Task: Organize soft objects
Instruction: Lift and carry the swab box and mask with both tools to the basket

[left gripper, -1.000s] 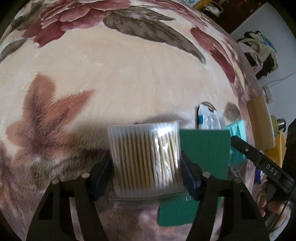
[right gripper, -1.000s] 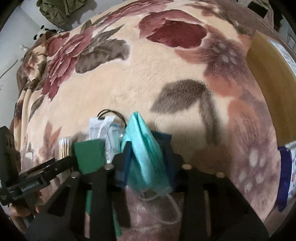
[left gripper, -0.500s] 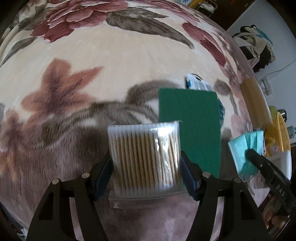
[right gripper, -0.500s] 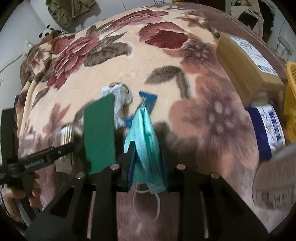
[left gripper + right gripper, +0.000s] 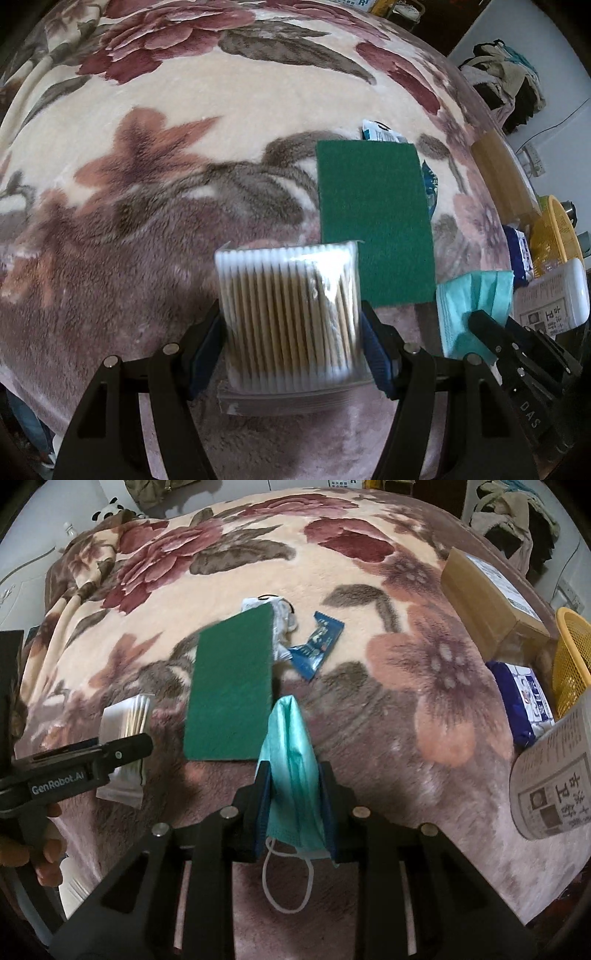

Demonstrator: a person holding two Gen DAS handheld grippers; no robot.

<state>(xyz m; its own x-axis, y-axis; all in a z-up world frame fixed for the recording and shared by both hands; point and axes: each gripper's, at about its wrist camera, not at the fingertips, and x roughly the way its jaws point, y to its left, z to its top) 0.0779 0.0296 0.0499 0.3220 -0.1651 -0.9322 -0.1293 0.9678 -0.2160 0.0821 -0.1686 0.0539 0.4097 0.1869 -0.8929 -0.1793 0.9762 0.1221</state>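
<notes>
My left gripper (image 5: 290,325) is shut on a clear pack of cotton swabs (image 5: 288,317), held above the floral blanket. The pack also shows in the right wrist view (image 5: 125,723). My right gripper (image 5: 295,786) is shut on a teal face mask (image 5: 291,760), its white ear loop hanging below; the mask also shows in the left wrist view (image 5: 472,306). A green scouring pad (image 5: 373,221) lies flat on the blanket between the two grippers, and shows in the right wrist view (image 5: 232,686). A white packet (image 5: 280,613) and a blue wrapper (image 5: 317,646) lie beyond it.
A cardboard box (image 5: 487,605) sits at the blanket's right edge. A yellow mesh basket (image 5: 572,664), a blue tissue pack (image 5: 524,701) and a white printed container (image 5: 554,786) stand at the right. Clothes (image 5: 506,81) are piled far right.
Both grippers have pulled back and up from the blanket with their objects. The pad, packet and wrapper now lie farther ahead, and more of the right-side clutter shows.
</notes>
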